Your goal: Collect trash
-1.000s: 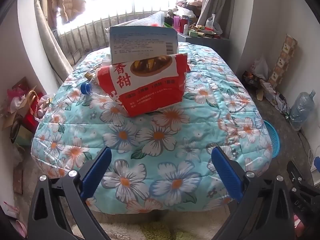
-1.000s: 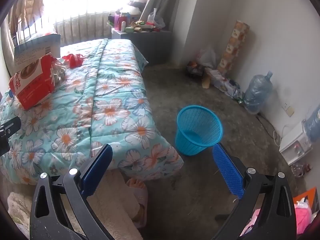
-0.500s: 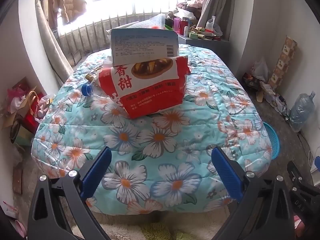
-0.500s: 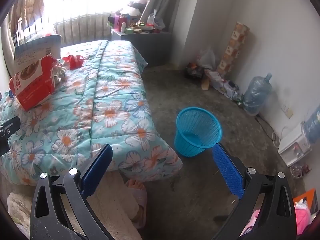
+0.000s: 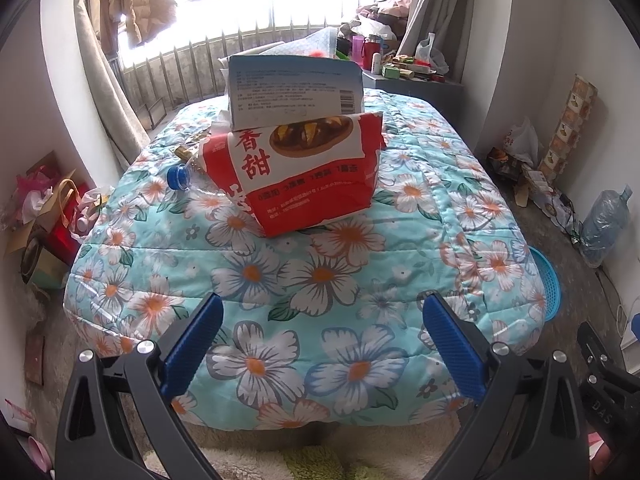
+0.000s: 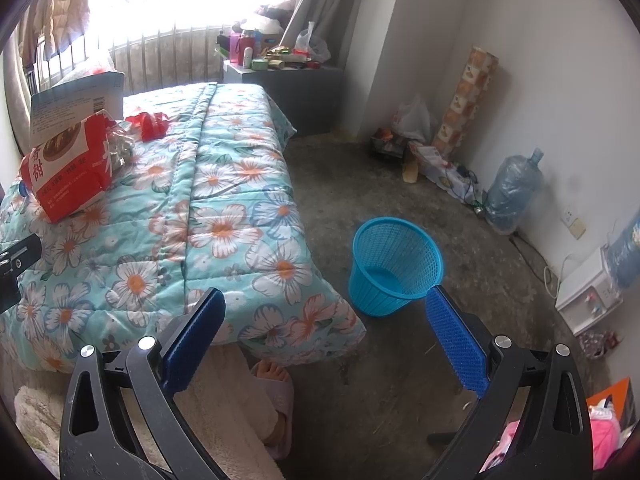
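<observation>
Left wrist view is showing my left gripper point(image 5: 322, 332) spread wide with nothing between its blue pads point(image 5: 192, 346), hovering over the near edge of the floral quilt point(image 5: 312, 280). Farther up the quilt a red and white bag point(image 5: 304, 176) is lying on its side; it is carrying the large characters 香甜 beside a picture of a bowl of food, and the smaller lines of print below are too fine for me to read. A pale blue and white box point(image 5: 294, 94) is leaning on top of the bag, its panel covered in small unreadable text with a barcode at the right. Just left of the bag a clear bottle with a blue cap point(image 5: 179, 177) is lying flat, with a gold wrapper point(image 5: 186, 152) near it.

Right wrist view is showing my right gripper point(image 6: 322, 330) likewise spread and holding nothing, pointing over the corner of the bed towards the floor. Beyond its right pad the blue mesh basket point(image 6: 394, 266) is standing upright on the concrete, and I am seeing nothing inside it. A crumpled red wrapper point(image 6: 150, 126) is lying on the quilt behind the bag. By the wall a large water jug point(image 6: 514, 190) is standing.
</observation>
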